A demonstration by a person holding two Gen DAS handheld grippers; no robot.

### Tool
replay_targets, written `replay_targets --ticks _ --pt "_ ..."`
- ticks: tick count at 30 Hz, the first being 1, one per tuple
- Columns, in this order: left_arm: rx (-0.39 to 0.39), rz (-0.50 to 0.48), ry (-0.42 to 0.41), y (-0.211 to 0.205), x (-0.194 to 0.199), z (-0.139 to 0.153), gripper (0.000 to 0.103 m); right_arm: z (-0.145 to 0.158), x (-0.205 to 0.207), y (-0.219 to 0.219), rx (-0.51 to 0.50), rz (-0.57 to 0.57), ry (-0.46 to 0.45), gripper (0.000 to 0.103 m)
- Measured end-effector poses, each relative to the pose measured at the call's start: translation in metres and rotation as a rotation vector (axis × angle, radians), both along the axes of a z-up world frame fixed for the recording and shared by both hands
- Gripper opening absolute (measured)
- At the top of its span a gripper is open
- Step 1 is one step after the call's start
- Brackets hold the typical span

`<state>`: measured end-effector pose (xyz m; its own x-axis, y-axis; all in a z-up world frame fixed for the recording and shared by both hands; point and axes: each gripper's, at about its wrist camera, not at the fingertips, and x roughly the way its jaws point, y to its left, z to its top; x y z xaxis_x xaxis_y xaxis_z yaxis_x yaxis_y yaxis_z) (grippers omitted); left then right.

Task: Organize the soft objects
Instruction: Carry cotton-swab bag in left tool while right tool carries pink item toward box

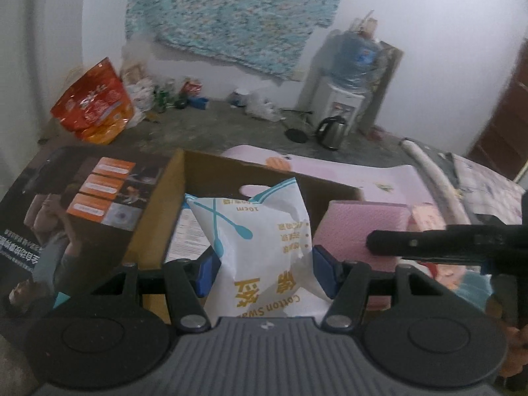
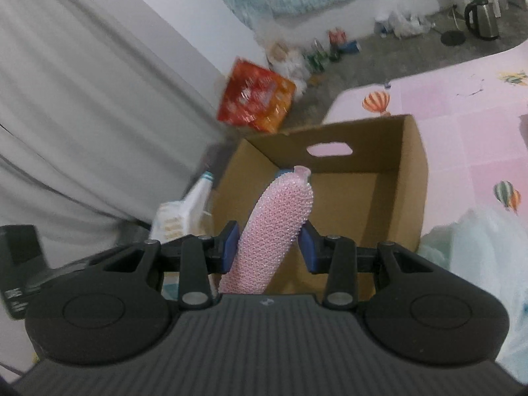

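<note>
Both grippers point down at a slant toward the open cardboard box on the pink balloon-print mat.

Left gripper: the blue pads press both sides of a white cotton swab bag, which stands crumpled between them and rises over the box interior. Jaws closed on the bag at a middling width.

Right gripper: jaws narrow, closed on a pink mesh-textured sponge. The sponge stands up between the pads, leaning slightly right, its tip in front of the box's far wall below the handle cut-out.

Left wrist view only: the printed box flap folded outward at left, a paper sheet on the box floor, the pink sponge seen broadside at right with the right gripper's black finger across it, a water dispenser and kettle by the wall.

Right wrist view only: grey curtain at left, translucent plastic bag at right. The swab bag shows at the box's left edge.
</note>
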<state>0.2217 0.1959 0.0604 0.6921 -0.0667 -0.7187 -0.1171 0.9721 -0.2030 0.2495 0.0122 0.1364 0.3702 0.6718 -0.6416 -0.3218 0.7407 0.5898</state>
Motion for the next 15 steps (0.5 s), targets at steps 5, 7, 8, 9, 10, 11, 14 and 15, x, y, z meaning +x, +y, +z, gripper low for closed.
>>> replay_targets --ticks 5,7,8,9,10,11,14,15 --pt "-0.003 0.034 0.019 0.024 0.008 -0.010 0.061 -0.035 0.045 0.047 -0.100 0.033 0.075 0.038" --pt "-0.007 0.045 0.022 0.032 0.010 -0.013 0.061 -0.053 0.064 0.057 -0.113 0.037 0.115 0.038" --pt "-0.010 0.049 0.025 0.035 0.010 -0.015 0.061 -0.060 0.070 0.061 -0.121 0.037 0.131 0.039" --pt "-0.012 0.051 0.028 0.039 0.012 -0.016 0.061 -0.065 0.071 0.063 -0.127 0.041 0.141 0.039" --pt "-0.014 0.055 0.034 0.042 0.012 -0.019 0.061 -0.070 0.073 0.065 -0.131 0.044 0.151 0.039" --pt "-0.016 0.055 0.039 0.044 0.012 -0.020 0.061 -0.076 0.076 0.069 -0.134 0.043 0.162 0.039" --pt "-0.020 0.060 0.052 0.050 0.014 -0.026 0.061 -0.095 0.097 0.078 -0.126 0.043 0.180 0.040" --pt "-0.021 0.061 0.054 0.051 0.014 -0.027 0.061 -0.100 0.101 0.083 -0.131 0.042 0.180 0.040"
